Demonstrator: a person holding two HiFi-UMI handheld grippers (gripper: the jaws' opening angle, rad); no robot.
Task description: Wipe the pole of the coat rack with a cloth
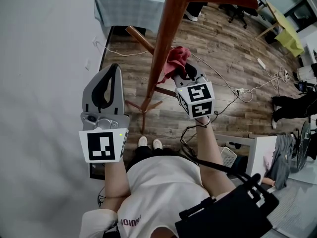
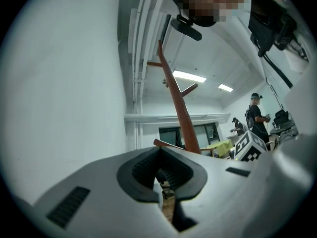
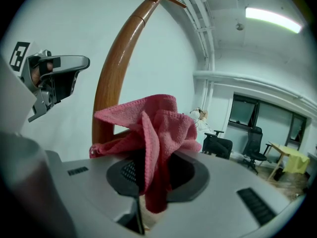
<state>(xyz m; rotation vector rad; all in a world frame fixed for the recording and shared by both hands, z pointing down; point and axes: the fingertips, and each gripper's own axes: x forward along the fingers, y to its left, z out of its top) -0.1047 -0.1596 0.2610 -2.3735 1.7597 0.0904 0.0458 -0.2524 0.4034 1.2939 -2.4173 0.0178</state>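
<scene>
Counting stock, I log two hand-held grippers, one cloth and one coat rack.

- **Left hand-held gripper** (image 1: 115, 69): grey moulded plastic. Its jaws are pressed together at the tips, and the dark ribbed pads ring an oval gap with nothing in it. It stands apart from the pole, on the pole's left.
- **Right hand-held gripper** (image 1: 181, 74): same make, with its jaws pinching the cloth (image 1: 177, 58).
- **Cloth:** one, red-pink with a nubbly weave, bunched into folds. As far as I can tell it sits against the lower part of the pole (image 1: 166, 38), above the splayed feet (image 1: 143, 105).
- **Pole:** one, round, of glossy reddish-brown wood.
- **Marker cubes:** two, white with black squares, one on the left gripper (image 1: 105, 145) and one on the right (image 1: 196, 99).
- **Floor** (image 1: 223, 43): wood planks carrying white cables and one power strip (image 1: 261, 63).

**By view:**
- The head view alone gives me the feet, the floor and both of my forearms.
- The right gripper view alone gives the cloth's weave, a tail of it hanging down between the pads, and the pole rising behind the cloth.
- The left gripper view alone gives two slanting pegs (image 2: 188, 89) high on the pole, two ceiling light strips (image 2: 189, 76) and two people (image 2: 256, 115) at far right.
</scene>
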